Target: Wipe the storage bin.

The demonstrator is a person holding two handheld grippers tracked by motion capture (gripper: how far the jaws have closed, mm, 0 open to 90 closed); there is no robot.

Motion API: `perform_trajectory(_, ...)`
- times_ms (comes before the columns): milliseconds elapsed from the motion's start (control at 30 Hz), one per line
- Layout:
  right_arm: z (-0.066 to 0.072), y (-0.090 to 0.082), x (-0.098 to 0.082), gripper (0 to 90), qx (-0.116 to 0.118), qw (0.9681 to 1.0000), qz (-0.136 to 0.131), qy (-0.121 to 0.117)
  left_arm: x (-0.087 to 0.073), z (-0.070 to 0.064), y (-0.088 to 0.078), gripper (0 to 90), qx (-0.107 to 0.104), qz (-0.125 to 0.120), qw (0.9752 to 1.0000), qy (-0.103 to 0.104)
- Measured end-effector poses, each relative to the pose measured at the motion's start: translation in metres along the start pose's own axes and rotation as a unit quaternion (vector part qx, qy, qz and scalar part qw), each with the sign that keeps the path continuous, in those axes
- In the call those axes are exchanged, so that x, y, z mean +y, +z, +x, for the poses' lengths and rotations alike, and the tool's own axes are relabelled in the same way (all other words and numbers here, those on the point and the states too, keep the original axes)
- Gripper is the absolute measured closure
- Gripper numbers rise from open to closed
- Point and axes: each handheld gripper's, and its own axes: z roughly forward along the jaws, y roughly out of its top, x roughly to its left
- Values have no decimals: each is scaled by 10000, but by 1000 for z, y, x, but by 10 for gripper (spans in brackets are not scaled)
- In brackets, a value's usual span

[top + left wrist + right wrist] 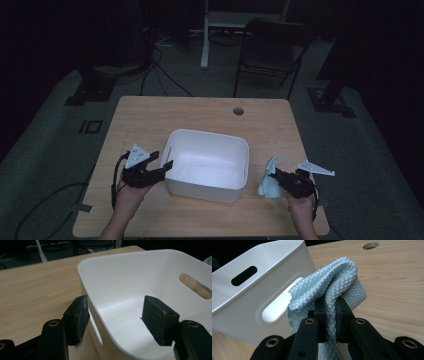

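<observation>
My left tongs (161, 167) sit at the left wall of the white bin (235, 150), a little left of centre in the high view. In the left gripper view the jaws stand apart on either side of that wall, one outside near the handle slot, one inside over the bin's floor; neither pad presses on the plastic, so these tongs are released. The bin rests on the table (150, 115), in the middle of the frame and toward its lower half.

My right tongs (274, 176) are at the lower right of the high view, just beside the bin's right wall. They are clenched on a pale green cloth (342, 277): in the right gripper view the pads pinch a fold of the quilted fabric between them, and the rest bunches up above the jaws, at the centre of that frame, close against the bin's outer wall by its handle slot. In the high view the cloth (269, 184) hangs from the tongs down toward the table.
</observation>
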Motion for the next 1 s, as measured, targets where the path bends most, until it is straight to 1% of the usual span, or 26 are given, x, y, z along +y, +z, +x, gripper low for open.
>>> perform_trajectory(67,0,0,0,822,4,10000,5,-9,8,3,2,381,-12,-30,10000,80)
perform_trajectory(100,0,-1,0,821,-15,10000,-13,-25,11,5,4,381,10,-44,9999,164)
perform_trajectory(133,0,-1,0,822,-10,10000,-11,-50,15,8,7,380,49,-10,9998,205)
perform_trajectory(200,1,-1,0,821,-6,10000,-34,-79,23,14,13,379,-46,-26,9997,225)
perform_trajectory(233,1,-2,0,821,-4,10000,-37,-70,26,17,16,379,-13,-23,9996,266)
perform_trajectory(267,1,-2,0,821,8,10000,-35,-80,30,20,20,379,-8,-75,9994,344)
perform_trajectory(300,2,-2,0,822,7,9999,-39,-108,33,23,24,379,-28,-79,9992,391)
perform_trajectory(333,2,-2,1,822,-9,9999,-46,-135,36,26,27,379,-59,-86,9992,379)
perform_trajectory(367,2,-2,1,821,-3,9999,-44,-132,39,30,31,379,-223,-139,9990,356)
perform_trajectory(400,2,-2,0,822,-2,9999,-44,-110,42,33,34,380,-294,-165,9987,384)
perform_trajectory(433,2,-2,0,821,3,9999,-47,-96,44,35,38,381,-206,-178,9985,480)
perform_trajectory(467,1,-2,0,821,7,9999,-35,-95,46,38,42,381,-231,-159,9981,548)
perform_trajectory(500,1,-1,-1,821,-1,9999,-28,-99,47,42,46,381,-326,-152,9981,503)
perform_trajectory(533,1,-1,-1,821,-8,10000,-26,-87,49,46,51,381,-333,-138,9982,476)
perform_trajectory(600,0,-1,-1,821,-6,10000,-31,-65,51,53,58,382,-460,-198,9977,465)
perform_trajectory(667,0,-1,-1,821,-16,10000,-31,-77,53,58,68,390,-565,-133,9973,440)
perform_trajectory(700,0,-1,-2,821,-26,10000,-39,-64,53,60,72,391,-547,-135,9973,473)
perform_trajectory(733,-1,-1,-2,821,-27,10000,-39,-54,53,61,76,394,-571,-118,9971,493)
perform_trajectory(767,-1,-1,-2,821,-29,10000,-34,-50,53,63,80,397,-662,-87,9964,514)
perform_trajectory(833,-2,-2,-2,821,-46,10000,-37,-40,54,64,88,403,-645,-35,9962,582)
perform_trajectory(867,-3,-2,-2,821,-48,10000,-22,-38,54,64,91,416,-716,-9,9956,598)
perform_trajectory(900,-3,-2,-3,821,-57,10000,-33,-28,55,65,94,416,-718,50,9955,611)
perform_trajectory(967,-3,-2,-3,821,-32,10000,-9,-24,55,65,100,418,-812,107,9945,647)
perform_trajectory(1000,-3,-1,-3,821,-37,10000,-12,-34,56,64,103,419,-786,161,9944,686)
